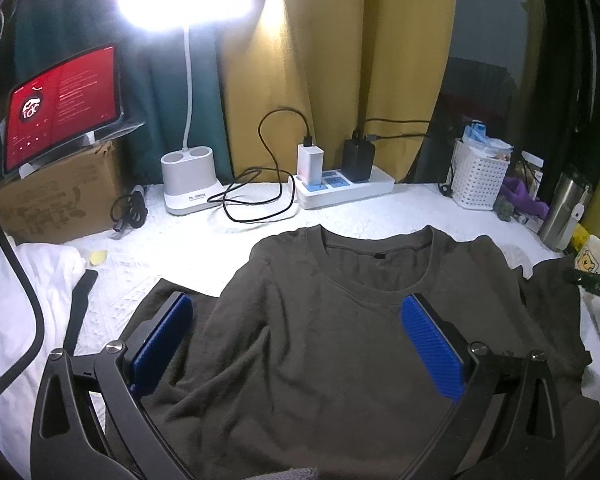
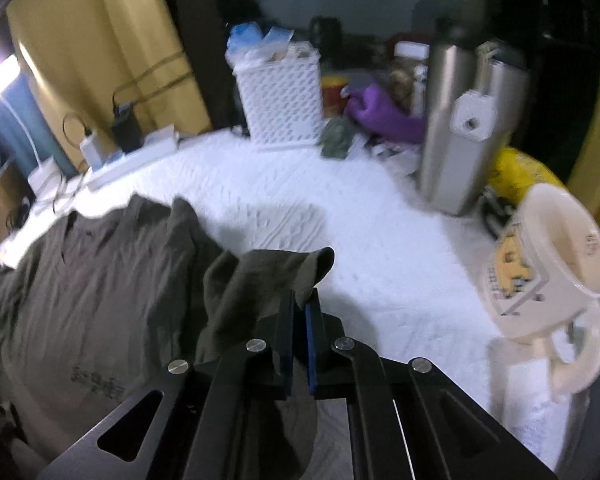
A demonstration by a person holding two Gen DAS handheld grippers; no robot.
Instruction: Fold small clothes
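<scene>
shirt, a soft olive knit, lies flat and neck-away on the white quilted cover, its right sleeve pinched in the right gripper and lifted inward, while the left gripper hangs wide over the chest, holding nothing.

A: Where does the T-shirt lie?
B: Flat on the table, collar toward the back. The left hand-held gripper hangs over its chest, one pad on each side.
A: And behind it?
B: The lamp base sits left of the power strip; the tablet stands on the cardboard box at far left.
A: The right side?
B: The basket stands at the back, the steel bottle right of it, the mug nearer. The right hand-held gripper pinches the sleeve.
</scene>
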